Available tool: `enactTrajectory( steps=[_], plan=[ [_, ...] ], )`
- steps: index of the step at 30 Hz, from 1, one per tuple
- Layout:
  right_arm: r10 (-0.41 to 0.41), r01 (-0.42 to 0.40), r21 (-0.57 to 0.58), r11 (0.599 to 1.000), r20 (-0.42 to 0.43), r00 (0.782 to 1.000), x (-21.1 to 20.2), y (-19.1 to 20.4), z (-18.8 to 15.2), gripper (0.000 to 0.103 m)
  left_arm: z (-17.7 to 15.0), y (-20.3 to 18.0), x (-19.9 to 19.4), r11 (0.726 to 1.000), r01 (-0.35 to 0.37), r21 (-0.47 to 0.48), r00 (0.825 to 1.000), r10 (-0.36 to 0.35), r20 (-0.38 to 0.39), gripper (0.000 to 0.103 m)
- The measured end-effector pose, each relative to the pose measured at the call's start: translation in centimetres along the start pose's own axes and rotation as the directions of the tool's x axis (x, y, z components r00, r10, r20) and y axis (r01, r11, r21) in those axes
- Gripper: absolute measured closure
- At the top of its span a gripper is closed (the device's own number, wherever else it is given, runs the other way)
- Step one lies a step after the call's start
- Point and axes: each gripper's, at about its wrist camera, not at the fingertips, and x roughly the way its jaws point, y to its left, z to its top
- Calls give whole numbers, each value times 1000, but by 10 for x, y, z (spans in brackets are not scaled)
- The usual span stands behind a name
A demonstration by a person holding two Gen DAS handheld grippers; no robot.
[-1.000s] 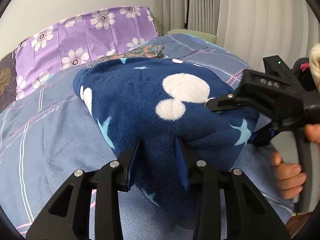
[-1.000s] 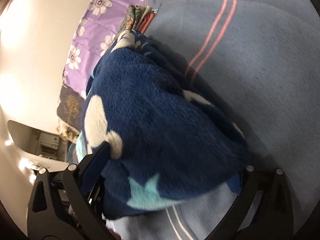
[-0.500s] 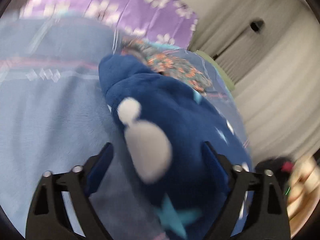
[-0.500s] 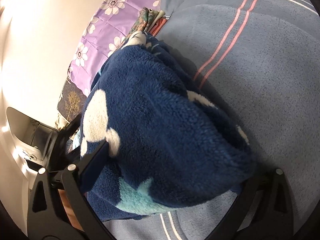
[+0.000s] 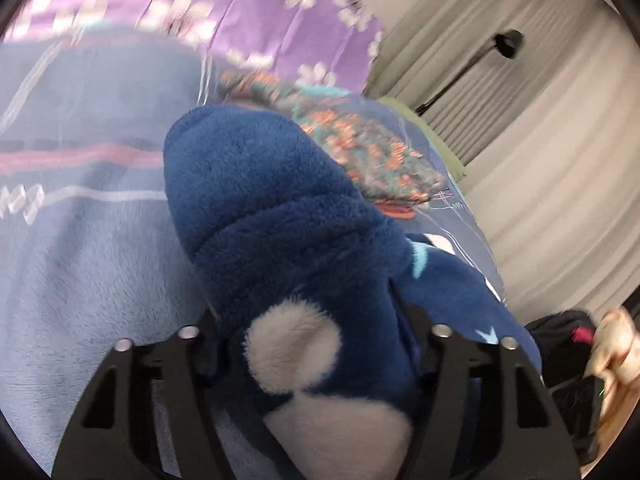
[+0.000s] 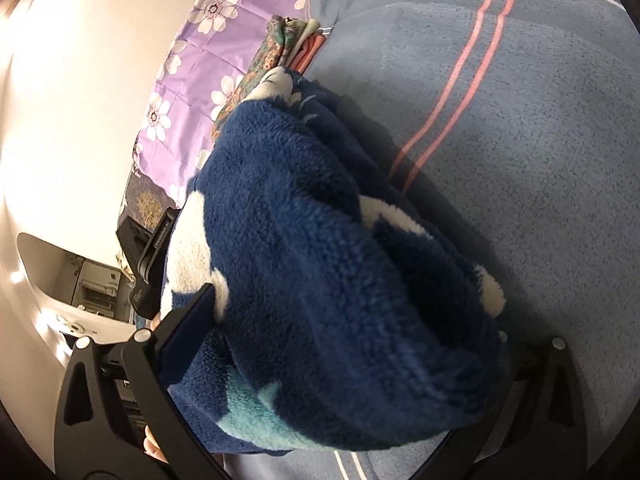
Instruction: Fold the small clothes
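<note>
A folded navy fleece garment (image 5: 280, 208) with white blobs and pale blue stars lies bunched on the blue bedspread (image 5: 80, 248). My left gripper (image 5: 316, 344) has closed its two fingers against the thick near end of the bundle. In the right wrist view the same fleece (image 6: 320, 264) fills the space between the wide-set fingers of my right gripper (image 6: 352, 344), pressed by them on both sides. The left gripper's body (image 6: 148, 256) shows beyond the fleece.
A folded floral-print garment (image 5: 360, 148) lies just behind the fleece; it also shows in the right wrist view (image 6: 276, 48). A purple flowered pillow (image 5: 256, 12) is at the bed's head. Grey curtains (image 5: 540, 160) hang at right. A pink stripe (image 6: 452, 96) crosses the bedspread.
My left gripper swung around to the bundle's other end, opened wide, then closed on the fleece. The right gripper kept its hold and shifted only slightly.
</note>
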Motion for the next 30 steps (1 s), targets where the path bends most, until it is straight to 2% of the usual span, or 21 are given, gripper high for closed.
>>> enactTrajectory(
  steps=[1, 3, 6, 9, 11, 15, 20, 22, 25, 28, 30],
  plan=[
    [3, -3, -7, 1000, -4, 1000, -2, 0, 0, 10, 0, -5, -5, 1000, -17, 26, 1000, 17, 14, 46],
    [24, -24, -15, 1000, -23, 999, -8, 1, 1, 26, 3, -21, -18, 995, -51, 84, 998, 47, 49, 49],
    [17, -17, -100, 995, -7, 1000, -24, 13, 2, 43, 5, -46, -48, 986, -61, 153, 992, 44, 114, 51],
    [7, 6, -234, 972, 55, 998, -47, 38, 1, 47, 9, -64, -89, 979, -63, 196, 984, 28, 178, 51],
    [35, -6, -309, 951, 89, 995, -61, 58, 3, 47, 11, -68, -110, 978, -66, 197, 976, 22, 218, 51],
    [92, -27, -481, 876, 112, 989, -74, 114, 7, 47, 20, -65, -170, 985, -67, 157, 951, 15, 310, 51],
    [181, -120, -608, 785, 40, 983, -47, 196, 34, 47, 51, -50, -239, 978, -173, 113, 897, 109, 429, 51],
    [200, -152, -636, 756, 4, 980, -23, 233, 52, 47, 68, -40, -262, 970, -223, 94, 866, 154, 475, 50],
    [198, -169, -652, 739, -30, 980, 17, 279, 77, 47, 100, -20, -284, 950, -307, 57, 821, 234, 520, 50],
    [173, -175, -672, 720, -71, 982, 73, 328, 95, 47, 129, 6, -288, 927, -375, 28, 788, 303, 536, 50],
    [167, -181, -676, 714, -86, 982, 105, 349, 105, 47, 142, 23, -285, 917, -400, 14, 775, 330, 540, 50]
  ],
)
